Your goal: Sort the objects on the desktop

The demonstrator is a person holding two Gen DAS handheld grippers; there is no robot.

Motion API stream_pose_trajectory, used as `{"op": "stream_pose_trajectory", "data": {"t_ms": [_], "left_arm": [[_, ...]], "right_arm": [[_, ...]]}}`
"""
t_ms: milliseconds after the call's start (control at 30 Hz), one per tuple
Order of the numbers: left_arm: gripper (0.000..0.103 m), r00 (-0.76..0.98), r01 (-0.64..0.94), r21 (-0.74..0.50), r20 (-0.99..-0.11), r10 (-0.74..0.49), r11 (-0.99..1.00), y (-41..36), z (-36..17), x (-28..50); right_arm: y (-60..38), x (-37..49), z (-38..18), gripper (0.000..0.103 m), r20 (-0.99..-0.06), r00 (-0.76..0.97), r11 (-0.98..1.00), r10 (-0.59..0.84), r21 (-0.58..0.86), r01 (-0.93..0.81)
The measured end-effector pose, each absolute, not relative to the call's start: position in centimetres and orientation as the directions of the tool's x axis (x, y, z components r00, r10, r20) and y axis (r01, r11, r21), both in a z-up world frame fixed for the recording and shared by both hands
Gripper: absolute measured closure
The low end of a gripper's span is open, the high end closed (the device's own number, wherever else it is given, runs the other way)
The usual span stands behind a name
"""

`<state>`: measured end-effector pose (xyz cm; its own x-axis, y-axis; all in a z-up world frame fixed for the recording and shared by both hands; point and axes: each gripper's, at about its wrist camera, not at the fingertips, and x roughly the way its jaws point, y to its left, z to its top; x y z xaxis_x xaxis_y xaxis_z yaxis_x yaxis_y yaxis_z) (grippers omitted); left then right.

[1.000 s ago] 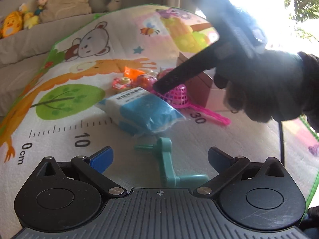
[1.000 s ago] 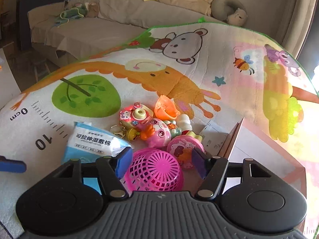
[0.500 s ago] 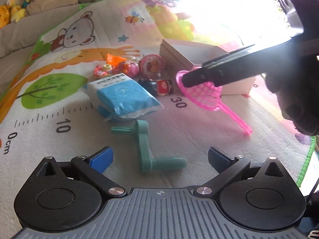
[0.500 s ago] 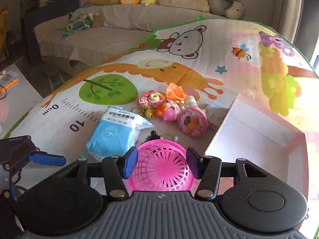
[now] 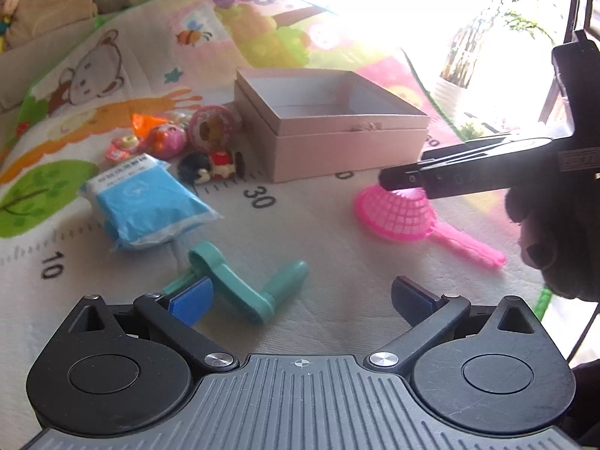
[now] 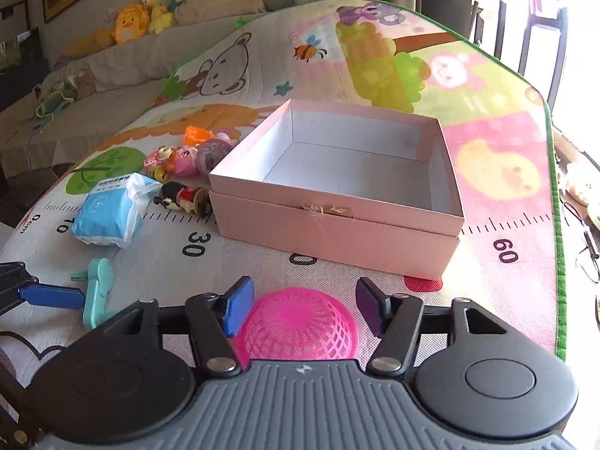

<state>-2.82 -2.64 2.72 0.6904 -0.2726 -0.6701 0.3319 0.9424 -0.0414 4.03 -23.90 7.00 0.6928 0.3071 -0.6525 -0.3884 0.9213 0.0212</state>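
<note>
The pink plastic mesh strainer (image 6: pixel 298 328) has been carried by the right gripper (image 6: pixel 303 305) from the toy pile to the mat (image 6: pixel 487 172) before the box.

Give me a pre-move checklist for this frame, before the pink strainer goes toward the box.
1. Right gripper straddles the pink strainer: ok.
2. Strainer gripped: not ok; the jaws stand apart from the mesh.
3. Strainer resting on the play mat or lifted: cannot tell.
4. Pink box open, with nothing visible inside: ok.
5. Left gripper open, holding nothing, away from the box: ok.
6. Teal crank handle, blue wipes pack and small toys lie left of the box, off the strainer's way: ok.
</note>
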Motion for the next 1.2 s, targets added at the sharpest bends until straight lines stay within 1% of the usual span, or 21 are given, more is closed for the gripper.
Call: {"op": "stream_pose_trajectory", "data": {"t_ms": [33, 100, 133, 200, 300, 433, 467, 533, 567, 700, 767, 833, 900, 967, 1067, 1133, 1200], "left_arm": [[0.000, 0.716, 0.318, 0.024, -0.661, -0.224, 0.948, -2.7, 2.8, -3.0], [0.000, 0.750, 0.304, 0.145, -0.646, -0.143, 0.941, -2.8, 2.6, -2.9], [0.000, 0.756, 0.306, 0.185, -0.643, -0.120, 0.934, -2.8, 2.4, -2.8], [0.000, 0.751, 0.308, 0.218, -0.653, -0.096, 0.926, -2.8, 1.7, -2.0], [0.000, 0.724, 0.305, 0.178, -0.681, -0.107, 0.935, -2.5, 1.0, -0.7], [0.000, 0.718, 0.294, 0.133, -0.685, -0.127, 0.946, -2.6, 0.9, 0.1], [0.000, 0.720, 0.291, 0.130, -0.683, -0.127, 0.948, -2.7, 0.9, 0.2], [0.008, 0.720, 0.288, 0.126, -0.682, -0.128, 0.949, -2.8, 0.9, 0.3], [0.017, 0.716, 0.288, 0.121, -0.685, -0.130, 0.950, -2.9, 0.9, 0.4], [0.019, 0.721, 0.268, 0.137, -0.685, -0.105, 0.954, -3.2, 1.0, -0.1], [0.019, 0.714, 0.257, 0.126, -0.693, -0.100, 0.958, -3.1, 1.1, -0.7], [0.019, 0.702, 0.271, 0.099, -0.701, -0.126, 0.957, -3.2, 1.1, -1.5], [0.014, 0.679, 0.331, 0.071, -0.710, -0.186, 0.941, -3.5, 1.1, -2.4], [0.010, 0.666, 0.378, 0.067, -0.713, -0.221, 0.923, -4.1, 1.0, -3.2], [0.008, 0.670, 0.410, 0.102, -0.708, -0.223, 0.907, -5.0, 0.9, -3.9], [0.008, 0.681, 0.395, 0.118, -0.703, -0.204, 0.911, -5.1, 1.0, -3.7], [0.008, 0.684, 0.371, 0.119, -0.705, -0.185, 0.921, -5.2, 0.9, -3.2]], "right_arm": [[-23.9, 3.8, 6.9, 0.032, -0.647, 0.700, 0.922, 0.303, 0.014, -0.386], [-23.9, 3.3, 6.5, 0.031, -0.639, 0.712, 0.924, 0.291, -0.006, -0.382], [-23.9, 3.1, 6.3, 0.030, -0.637, 0.715, 0.923, 0.286, -0.016, -0.384], [-24.0, 2.6, 5.8, 0.028, -0.639, 0.713, 0.920, 0.289, -0.022, -0.392], [-24.3, 2.1, 5.5, 0.027, -0.643, 0.703, 0.916, 0.304, -0.004, -0.401], [-24.9, 1.1, 5.4, 0.019, -0.637, 0.698, 0.905, 0.327, -0.001, -0.425], [-25.0, 1.0, 5.4, 0.018, -0.638, 0.696, 0.902, 0.329, -0.005, -0.431], [-24.9, 0.8, 5.1, 0.017, -0.643, 0.690, 0.896, 0.332, -0.014, -0.444], [-24.9, 0.7, 4.9, 0.017, -0.647, 0.686, 0.894, 0.332, -0.016, -0.448], [-24.8, 0.8, 4.4, 0.017, -0.664, 0.672, 0.892, 0.328, -0.016, -0.452], [-24.9, 0.7, 4.3, 0.016, -0.675, 0.665, 0.892, 0.319, -0.022, -0.451], [-25.2, 0.4, 4.1, 0.012, -0.684, 0.662, 0.896, 0.306, -0.029, -0.444], [-25.5, 0.0, 3.8, 0.009, -0.696, 0.645, 0.899, 0.316, 0.003, -0.437], [-25.9, -0.7, 3.6, 0.007, -0.700, 0.613, 0.889, 0.367, 0.070, -0.453], [-25.8, -2.2, 4.0, 0.007, -0.678, 0.584, 0.849, 0.447, 0.116, -0.515], [-25.7, -2.6, 4.8, 0.007, -0.645, 0.616, 0.846, 0.452, 0.091, -0.526], [-25.3, -2.1, 5.3, 0.007, -0.626, 0.665, 0.862, 0.407, 0.024, -0.506]]}}
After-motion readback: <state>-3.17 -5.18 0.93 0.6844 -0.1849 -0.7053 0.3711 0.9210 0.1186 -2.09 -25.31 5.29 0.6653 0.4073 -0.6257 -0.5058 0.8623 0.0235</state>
